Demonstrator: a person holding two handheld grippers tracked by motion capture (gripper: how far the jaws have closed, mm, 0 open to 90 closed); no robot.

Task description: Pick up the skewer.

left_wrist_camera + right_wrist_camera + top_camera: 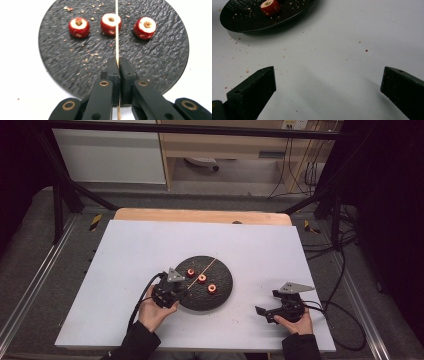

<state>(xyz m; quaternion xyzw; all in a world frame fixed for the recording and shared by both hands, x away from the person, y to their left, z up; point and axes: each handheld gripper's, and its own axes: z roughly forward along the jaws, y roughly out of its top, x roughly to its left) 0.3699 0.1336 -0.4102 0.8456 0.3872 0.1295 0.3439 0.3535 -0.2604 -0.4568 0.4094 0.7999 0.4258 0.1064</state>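
The left claw is clamped tight, its two black jaws pressed together and pointing away from the person, the left hand gripping it from behind. The right claw gapes wide, jaws far apart, angled leftward and held low in the right hand. Both forearms wear dark sleeves.
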